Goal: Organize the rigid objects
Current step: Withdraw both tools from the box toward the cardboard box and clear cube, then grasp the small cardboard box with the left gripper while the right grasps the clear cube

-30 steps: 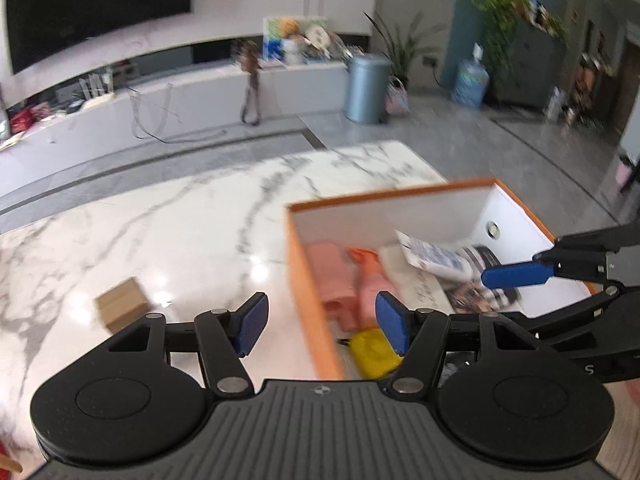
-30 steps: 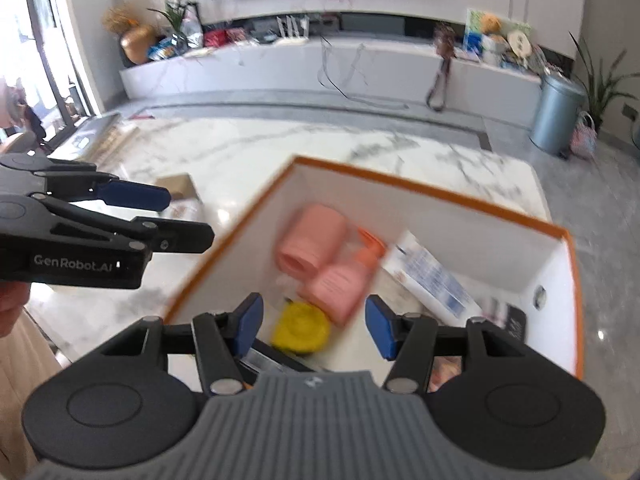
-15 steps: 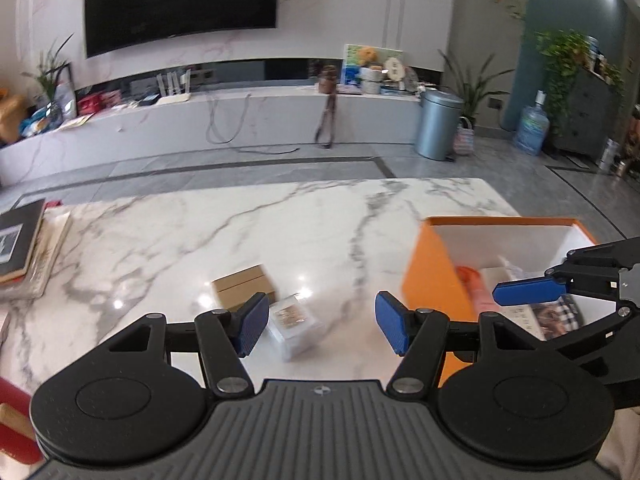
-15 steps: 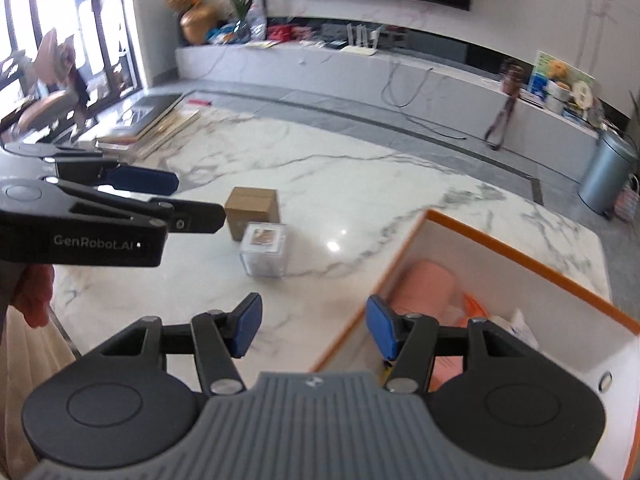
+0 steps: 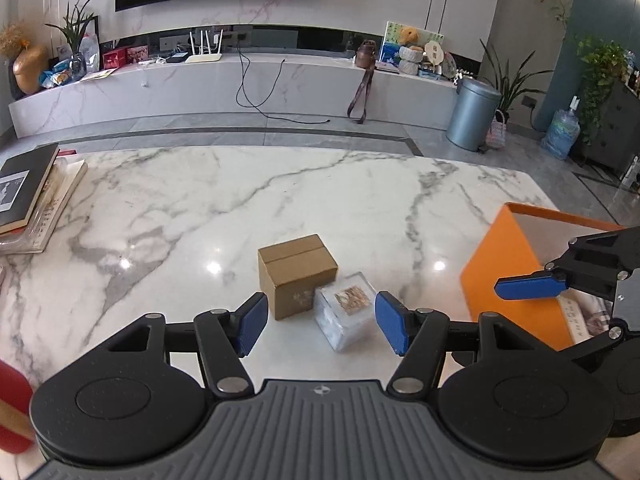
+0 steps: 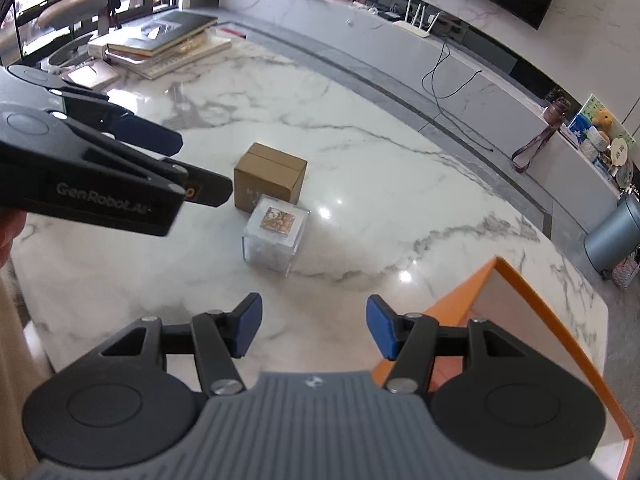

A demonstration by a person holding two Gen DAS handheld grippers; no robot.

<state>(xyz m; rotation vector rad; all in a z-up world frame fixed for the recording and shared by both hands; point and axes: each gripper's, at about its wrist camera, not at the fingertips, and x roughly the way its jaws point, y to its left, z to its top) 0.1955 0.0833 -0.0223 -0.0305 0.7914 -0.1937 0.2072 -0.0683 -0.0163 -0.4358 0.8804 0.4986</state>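
Observation:
A brown cardboard box (image 5: 296, 275) (image 6: 270, 178) and a clear plastic cube (image 5: 347, 310) (image 6: 276, 234) with a picture on top stand touching on the white marble table (image 5: 200, 200). My left gripper (image 5: 320, 328) is open and empty, just short of the two boxes, its jaws spanning them. It also shows at the left of the right wrist view (image 6: 176, 168). My right gripper (image 6: 314, 326) is open and empty, above the table near the cube. An orange box (image 5: 516, 272) (image 6: 520, 320) with a white inside stands at the right.
A stack of books (image 5: 28, 204) (image 6: 160, 46) lies at the table's far left. A red object (image 5: 12, 404) is at the left edge, near me. Beyond the table are a low marble TV shelf (image 5: 240, 84) and a grey bin (image 5: 472, 116).
Both grippers have swung left, away from the orange box and its contents. The cardboard box and the clear cube have come into the centre of both views and look closer.

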